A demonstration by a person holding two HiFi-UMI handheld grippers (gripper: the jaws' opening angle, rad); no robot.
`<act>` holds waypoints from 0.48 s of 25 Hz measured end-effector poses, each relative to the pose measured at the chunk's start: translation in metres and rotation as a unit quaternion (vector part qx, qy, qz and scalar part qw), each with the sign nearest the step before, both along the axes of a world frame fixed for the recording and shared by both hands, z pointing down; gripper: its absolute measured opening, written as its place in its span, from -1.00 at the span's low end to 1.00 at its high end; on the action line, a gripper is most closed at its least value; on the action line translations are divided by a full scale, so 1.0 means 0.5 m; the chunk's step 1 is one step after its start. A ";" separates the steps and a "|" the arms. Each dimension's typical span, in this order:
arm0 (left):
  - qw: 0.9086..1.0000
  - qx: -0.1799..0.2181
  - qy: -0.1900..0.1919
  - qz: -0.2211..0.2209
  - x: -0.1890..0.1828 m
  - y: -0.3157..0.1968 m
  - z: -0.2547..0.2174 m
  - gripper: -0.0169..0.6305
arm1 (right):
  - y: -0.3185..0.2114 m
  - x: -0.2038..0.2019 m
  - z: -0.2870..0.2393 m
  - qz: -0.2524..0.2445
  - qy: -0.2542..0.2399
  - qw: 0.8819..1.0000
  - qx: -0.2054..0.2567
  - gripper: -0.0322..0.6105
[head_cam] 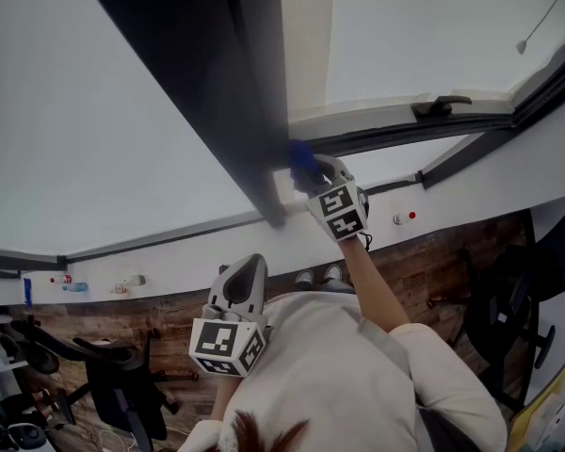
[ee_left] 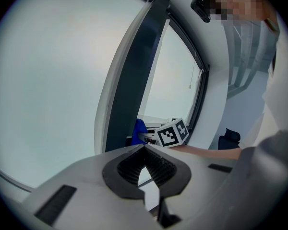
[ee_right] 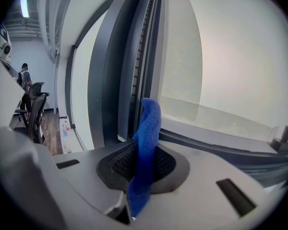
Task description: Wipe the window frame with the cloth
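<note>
A pale window pane (head_cam: 94,130) fills the upper left of the head view, and a second pane (head_cam: 424,26) fills the upper right. Between them a dark window frame (head_cam: 235,92) runs from the top centre down to the middle of the picture. A white sill (head_cam: 169,262) crosses below the glass from left to right. Below it lies a wooden floor (head_cam: 424,271), with a dark office chair (head_cam: 113,375) at the lower left and another (head_cam: 508,299) at the right edge.

A person in a light shirt (head_cam: 348,375) takes up the bottom centre, one bare forearm stretched up toward the frame.

The right gripper (head_cam: 313,172) sits at the centre of the picture, at the foot of the dark frame where it meets the sill. Its jaws are clamped on a blue cloth (head_cam: 301,161). The cloth's free end presses against the frame's lower edge. In the right gripper view the cloth (ee_right: 146,147) stands upright between the closed pads, with the frame's dark channels rising directly behind it.

The left gripper (head_cam: 250,264) is lower, centre left, well apart from the frame and pointing up at it. Its jaws meet at the tips with nothing between them.

A small dark window handle (head_cam: 441,106) rests on the sash rail at the upper right.
</note>
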State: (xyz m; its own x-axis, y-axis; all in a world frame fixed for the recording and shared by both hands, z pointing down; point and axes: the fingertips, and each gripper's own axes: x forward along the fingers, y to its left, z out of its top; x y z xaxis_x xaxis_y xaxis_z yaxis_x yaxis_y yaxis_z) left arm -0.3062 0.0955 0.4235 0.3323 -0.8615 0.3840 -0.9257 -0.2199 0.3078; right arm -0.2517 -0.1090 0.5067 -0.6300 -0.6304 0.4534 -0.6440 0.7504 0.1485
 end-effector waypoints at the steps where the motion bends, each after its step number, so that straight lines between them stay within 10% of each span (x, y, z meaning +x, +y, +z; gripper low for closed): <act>1: 1.000 0.000 0.000 0.000 0.001 -0.001 0.000 -0.92 | 0.000 0.001 0.000 0.000 0.000 1.000 0.000 -0.76; 12: 1.000 0.000 0.000 0.008 0.014 -0.016 0.000 -0.92 | -0.008 0.021 -0.002 0.005 -0.002 1.000 0.000 -0.76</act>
